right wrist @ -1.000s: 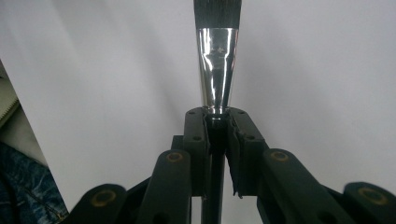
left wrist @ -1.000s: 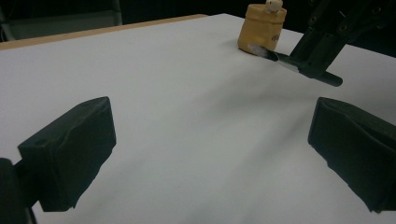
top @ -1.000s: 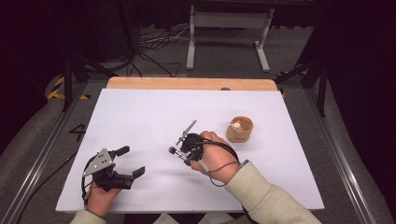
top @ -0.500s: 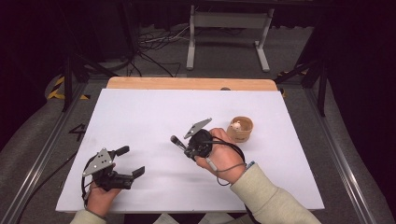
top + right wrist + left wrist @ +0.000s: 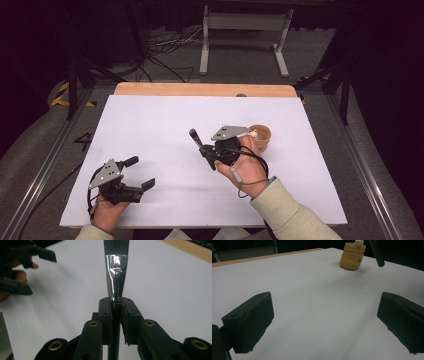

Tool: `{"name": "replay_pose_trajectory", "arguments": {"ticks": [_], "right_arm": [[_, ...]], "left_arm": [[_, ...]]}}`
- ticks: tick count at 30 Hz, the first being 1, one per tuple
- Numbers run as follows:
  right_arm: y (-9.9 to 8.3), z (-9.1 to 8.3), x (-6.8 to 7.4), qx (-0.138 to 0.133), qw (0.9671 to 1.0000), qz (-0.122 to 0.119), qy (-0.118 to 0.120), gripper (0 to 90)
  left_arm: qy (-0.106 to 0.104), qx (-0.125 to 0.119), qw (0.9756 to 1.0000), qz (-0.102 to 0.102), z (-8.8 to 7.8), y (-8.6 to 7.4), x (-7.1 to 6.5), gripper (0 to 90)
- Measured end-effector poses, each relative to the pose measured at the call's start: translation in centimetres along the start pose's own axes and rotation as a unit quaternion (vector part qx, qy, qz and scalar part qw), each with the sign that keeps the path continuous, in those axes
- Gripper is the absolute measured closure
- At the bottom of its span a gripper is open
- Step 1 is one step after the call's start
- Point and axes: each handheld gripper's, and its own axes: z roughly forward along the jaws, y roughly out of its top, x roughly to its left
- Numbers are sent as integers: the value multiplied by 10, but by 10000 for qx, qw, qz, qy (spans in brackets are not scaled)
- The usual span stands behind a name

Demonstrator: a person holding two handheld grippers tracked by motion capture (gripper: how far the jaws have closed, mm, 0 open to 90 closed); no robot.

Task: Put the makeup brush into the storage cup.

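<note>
Resting near the front left corner of the desk (image 5: 150, 115), the left gripper (image 5: 134, 173) sits in the person's hand with its jaws spread wide and nothing between them; its own view looks across bare white surface toward the cup (image 5: 352, 255) far off. Toward the middle, the right gripper (image 5: 207, 152) is clamped on a brush (image 5: 116, 277) (a flat one with a shiny metal collar and dark bristles), the jaws shut tight on the thin handle just below that collar, bristles pointing away from the hand. Just right of it, closer to the right edge than the left, stands the small tan cup, upright, with something pale poking out of its top. The brush looks light and stiff in the handle but soft at the tip, so holding close under the collar seems the steadiest place; the slim smooth handle could twist between the pads if pressed sideways.
</note>
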Motion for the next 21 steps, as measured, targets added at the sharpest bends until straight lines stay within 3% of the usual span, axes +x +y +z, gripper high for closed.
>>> {"name": "replay_pose_trajectory", "arguments": {"ticks": [12, 13, 17, 21], "right_arm": [[-9, -12, -12, -811, 9966, 119, -100, 795], [-10, -15, -13, -987, 9950, 111, -135, 795], [-12, -17, -16, -1148, 9932, 107, -171, 794], [-16, -22, -20, -1421, 9893, 183, -288, 795]], "left_arm": [[-13, 21, 10000, 0, 0, 0, 0, 14], [-17, 19, 10000, -6, 0, 0, 0, 14], [-14, -12, 10000, -34, 0, 0, 0, 15], [-19, -21, 10000, -31, -1, 0, 1, 14]]}}
